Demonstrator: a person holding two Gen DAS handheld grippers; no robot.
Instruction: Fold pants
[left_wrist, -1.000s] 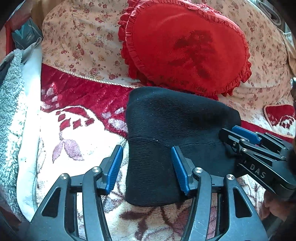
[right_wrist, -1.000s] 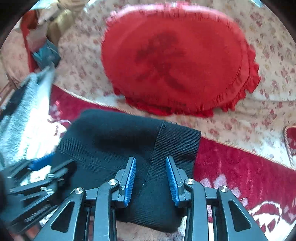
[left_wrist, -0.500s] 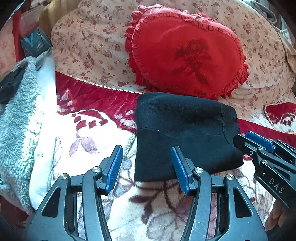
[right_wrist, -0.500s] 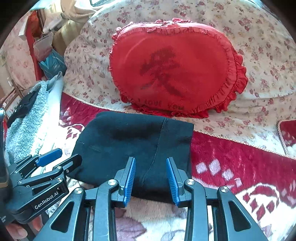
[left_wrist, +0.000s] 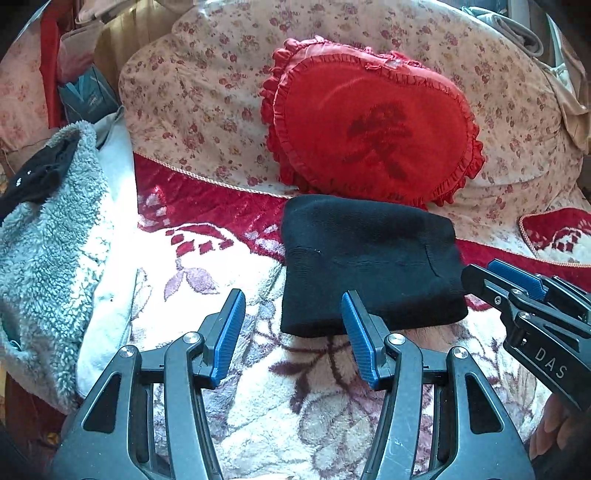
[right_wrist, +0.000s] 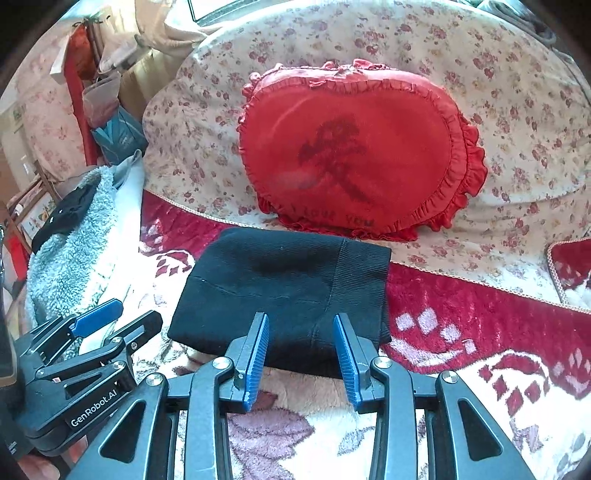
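Observation:
The black knit pants (left_wrist: 369, 262) lie folded into a compact rectangle on the red and white floral blanket (left_wrist: 207, 266), and show in the right wrist view too (right_wrist: 284, 288). My left gripper (left_wrist: 293, 332) is open and empty, held back from the pants' near left corner. My right gripper (right_wrist: 301, 349) is open and empty, just short of the pants' near edge. The right gripper shows at the right edge of the left wrist view (left_wrist: 524, 295). The left gripper shows at the lower left of the right wrist view (right_wrist: 107, 325).
A red heart-shaped cushion (left_wrist: 373, 133) leans on a floral pillow (left_wrist: 192, 96) right behind the pants. A grey fleece garment (left_wrist: 48, 236) with a black item on top lies at the left. Furniture and bags stand at the far left (right_wrist: 107, 110).
Both grippers have drawn back from the folded pants, which now lie farther ahead and free of the fingers. The pants stay in place on the blanket.

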